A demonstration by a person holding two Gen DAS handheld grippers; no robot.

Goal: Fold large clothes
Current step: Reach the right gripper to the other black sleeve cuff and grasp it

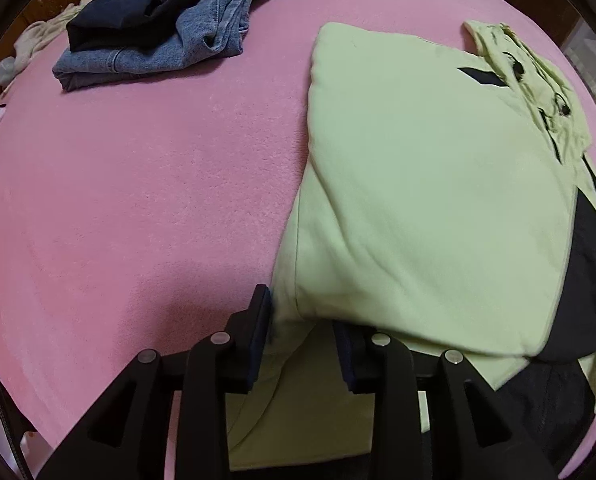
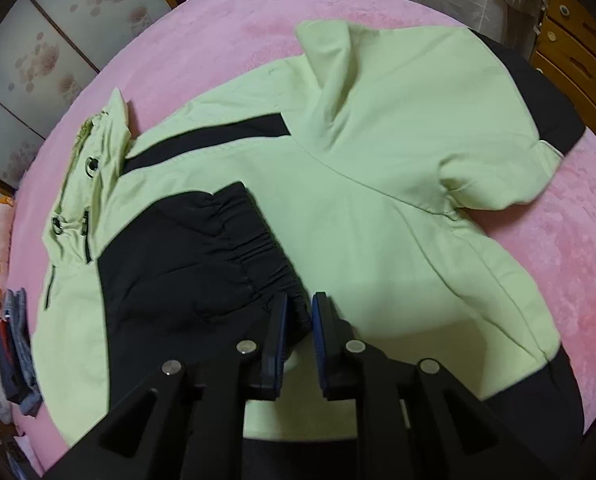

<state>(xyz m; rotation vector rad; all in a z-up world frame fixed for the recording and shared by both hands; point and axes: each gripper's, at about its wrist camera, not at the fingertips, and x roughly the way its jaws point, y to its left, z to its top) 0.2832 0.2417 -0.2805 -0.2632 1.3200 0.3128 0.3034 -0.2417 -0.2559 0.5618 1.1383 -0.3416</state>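
the pale green jacket [image 2: 378, 208] lies on the pink bed [image 1: 138, 184], one sleeve folded across the body, the other still spread. its long axis runs from the near hem to the collar [image 2: 98, 148]. left gripper [image 1: 300, 334] stands spread, empty; right gripper [image 2: 300, 320] narrowly straddles the black cuff [image 2: 254, 240], grip unclear.

My left gripper [image 1: 302, 320] has its jaws apart over the green jacket's [image 1: 418, 184] hem on the pink bed [image 1: 138, 184].

Pale green-and-black jacket [image 2: 378, 208]; pink blanket [image 1: 138, 200]; blue jeans [image 1: 158, 52].
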